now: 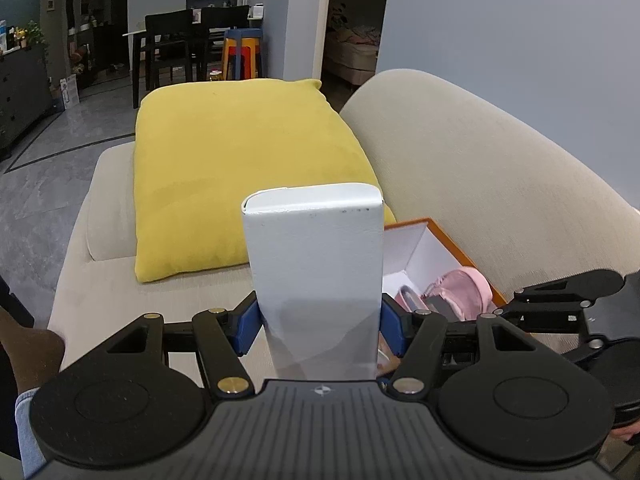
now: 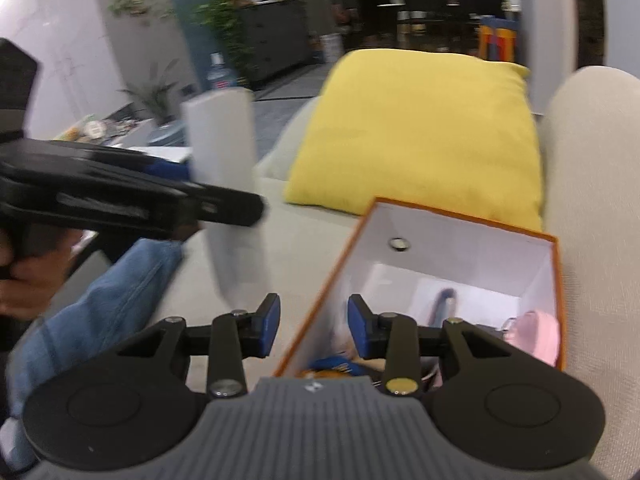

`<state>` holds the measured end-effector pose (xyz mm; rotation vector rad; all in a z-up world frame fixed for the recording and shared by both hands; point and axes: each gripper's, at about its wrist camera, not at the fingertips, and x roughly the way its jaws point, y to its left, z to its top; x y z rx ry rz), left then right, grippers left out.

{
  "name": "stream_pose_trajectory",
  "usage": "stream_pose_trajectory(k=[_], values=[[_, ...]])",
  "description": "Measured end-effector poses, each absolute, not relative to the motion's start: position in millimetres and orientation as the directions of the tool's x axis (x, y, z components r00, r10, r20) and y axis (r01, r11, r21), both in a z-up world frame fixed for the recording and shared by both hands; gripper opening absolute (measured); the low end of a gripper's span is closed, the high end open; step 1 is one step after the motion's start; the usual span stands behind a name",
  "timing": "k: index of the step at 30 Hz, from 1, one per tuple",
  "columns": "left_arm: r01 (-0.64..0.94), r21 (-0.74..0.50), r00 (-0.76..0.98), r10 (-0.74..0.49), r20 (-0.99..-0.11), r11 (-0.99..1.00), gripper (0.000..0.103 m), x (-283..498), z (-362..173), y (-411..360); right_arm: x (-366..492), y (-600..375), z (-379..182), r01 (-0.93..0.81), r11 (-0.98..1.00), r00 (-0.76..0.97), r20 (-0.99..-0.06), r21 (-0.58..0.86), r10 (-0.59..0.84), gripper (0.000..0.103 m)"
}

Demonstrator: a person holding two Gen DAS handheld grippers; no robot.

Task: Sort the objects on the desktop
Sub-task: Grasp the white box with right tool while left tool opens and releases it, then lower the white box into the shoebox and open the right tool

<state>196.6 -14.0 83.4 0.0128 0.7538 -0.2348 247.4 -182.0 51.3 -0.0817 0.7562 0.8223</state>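
Right now I see the beige sofa [image 1: 480,168] carrying a yellow cushion [image 1: 240,176], with the orange-walled box [image 2: 554,280] just beside that cushion. My left gripper [image 1: 320,320] has its jaws clamped on a tall white carton [image 1: 316,256], plain-faced, scuffed at its top edge, upright near the box. My right gripper [image 2: 314,326] hangs over the box rim, jaws apart, holding nothing. A pink pouch [image 2: 534,336] lies inside.
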Motion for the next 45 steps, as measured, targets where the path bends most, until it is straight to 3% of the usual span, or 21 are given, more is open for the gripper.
stream_pose_trajectory(k=[8, 13, 19, 24, 30, 36, 45], values=[[0.251, -0.053, 0.682, -0.215, -0.699, 0.967, 0.07, 181, 78, -12, 231, -160, 56, -0.777, 0.566, 0.31, -0.616, 0.274, 0.724, 0.042], [0.287, -0.082, 0.666, -0.261, -0.699, 0.954, 0.07, 171, 76, -6, 224, -142, 58, -0.804, 0.553, 0.313, -0.635, 0.218, 0.706, 0.044], [0.318, -0.199, 0.626, -0.363, -0.691, 0.927, 0.07, 164, 77, 13, 219, -133, 54, -0.813, 0.544, 0.317, -0.627, 0.206, 0.711, 0.045], [0.321, -0.254, 0.617, -0.404, -0.675, 0.913, 0.071, 166, 75, 25, 219, -127, 58, -0.81, 0.543, 0.314, -0.617, 0.223, 0.722, 0.035], [0.331, -0.274, 0.627, -0.428, -0.651, 0.903, 0.071, 171, 83, 35, 221, -112, 69, -0.837, 0.538, 0.353, -0.652, 0.1, 0.671, 0.032], [0.337, -0.298, 0.663, -0.45, -0.598, 0.893, 0.072, 172, 94, 53, 243, -105, 84, -0.817, 0.563, 0.479, -0.692, -0.127, 0.54, 0.03], [0.232, -0.218, 0.669, -0.318, -0.672, 0.948, 0.072, 200, 60, 65, 306, -105, 73, -0.774, 0.429, 0.605, -0.745, -0.466, 0.282, 0.03]])
